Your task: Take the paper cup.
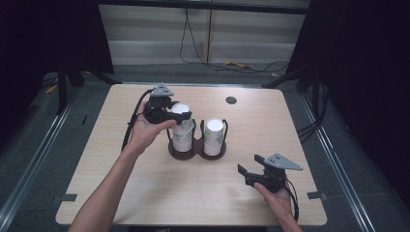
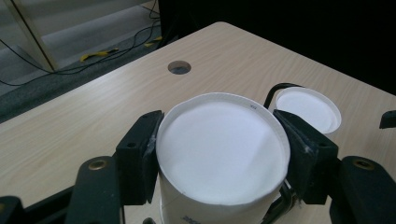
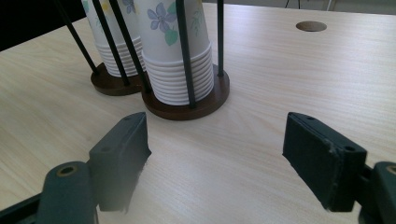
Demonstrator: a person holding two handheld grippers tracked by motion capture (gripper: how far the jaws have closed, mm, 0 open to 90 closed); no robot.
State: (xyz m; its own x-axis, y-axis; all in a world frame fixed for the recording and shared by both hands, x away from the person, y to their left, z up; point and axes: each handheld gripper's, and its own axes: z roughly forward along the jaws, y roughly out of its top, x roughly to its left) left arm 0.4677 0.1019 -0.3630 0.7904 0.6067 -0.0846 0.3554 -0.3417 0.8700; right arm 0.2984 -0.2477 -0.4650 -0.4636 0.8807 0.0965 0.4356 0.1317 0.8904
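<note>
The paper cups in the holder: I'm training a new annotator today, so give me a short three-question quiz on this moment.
1. True or false: the left gripper has its jaws closed around the top cup of the left stack.
2. What stands between the right gripper's jaws? A) a cup B) nothing, just bare table C) the cup holder
3. How many stacks of cups does the cup holder carry, counting the right stack?

Key: 1 true: both pads press on the rim. 2 B: the jaws stand open, short of the holder. 3 two, side by side, each in its own ring of black rods.
</note>
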